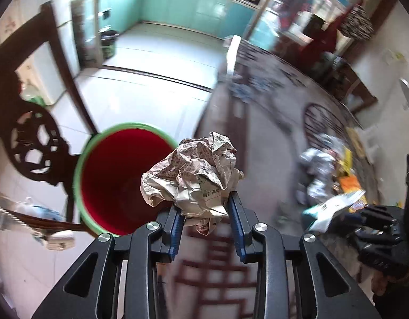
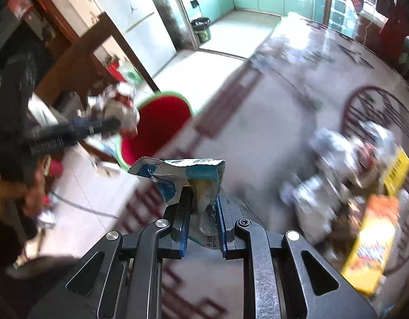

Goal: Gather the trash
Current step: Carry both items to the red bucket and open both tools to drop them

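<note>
Left wrist view: the left gripper (image 1: 204,207) squeezes one crumpled newspaper ball (image 1: 193,178) between its blue pads. The ball sits right at the edge of one red bin with a green rim (image 1: 108,175), which stands on the floor beside the table (image 1: 271,138). A dark wooden chair (image 1: 31,143) stands left of the bin.

Right wrist view: the right gripper (image 2: 203,212) pinches one blue and white wrapper (image 2: 188,178) over the table. A blurry trash pile (image 2: 337,164) lies to the right, beside one orange box (image 2: 369,244).

A dark carved chair (image 1: 31,143) stands at nine o'clock on the pale tiled floor (image 1: 156,79). Teal cabinets (image 1: 178,8) line the kitchen at twelve o'clock, a dark bin (image 2: 201,28) nearby.
</note>
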`<move>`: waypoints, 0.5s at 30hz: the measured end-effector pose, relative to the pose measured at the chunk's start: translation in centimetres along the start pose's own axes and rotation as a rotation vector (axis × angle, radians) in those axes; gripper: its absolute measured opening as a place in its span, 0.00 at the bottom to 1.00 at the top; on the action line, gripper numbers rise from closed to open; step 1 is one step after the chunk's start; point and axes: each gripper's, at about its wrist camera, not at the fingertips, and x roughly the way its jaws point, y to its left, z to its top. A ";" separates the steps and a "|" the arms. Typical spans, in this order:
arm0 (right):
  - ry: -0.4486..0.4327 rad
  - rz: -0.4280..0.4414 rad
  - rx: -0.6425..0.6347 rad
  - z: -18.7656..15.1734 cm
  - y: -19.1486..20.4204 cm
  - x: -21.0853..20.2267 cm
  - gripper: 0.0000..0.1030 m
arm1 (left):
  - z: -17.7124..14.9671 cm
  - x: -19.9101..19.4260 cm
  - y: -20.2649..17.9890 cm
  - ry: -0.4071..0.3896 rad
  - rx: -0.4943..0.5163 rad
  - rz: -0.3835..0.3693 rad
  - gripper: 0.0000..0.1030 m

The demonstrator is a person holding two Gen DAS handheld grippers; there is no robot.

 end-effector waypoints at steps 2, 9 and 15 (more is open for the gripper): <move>-0.011 0.024 0.011 1.8 1.0 1.1 0.17 | 0.3 0.1 2.1 -0.001 -0.023 0.032 0.29; 0.002 0.072 0.048 5.8 4.7 6.6 0.18 | 0.8 1.4 7.2 0.020 -0.056 0.097 0.29; 0.024 0.070 0.058 8.0 5.9 8.4 0.19 | 1.5 2.3 9.2 0.028 -0.064 0.096 0.31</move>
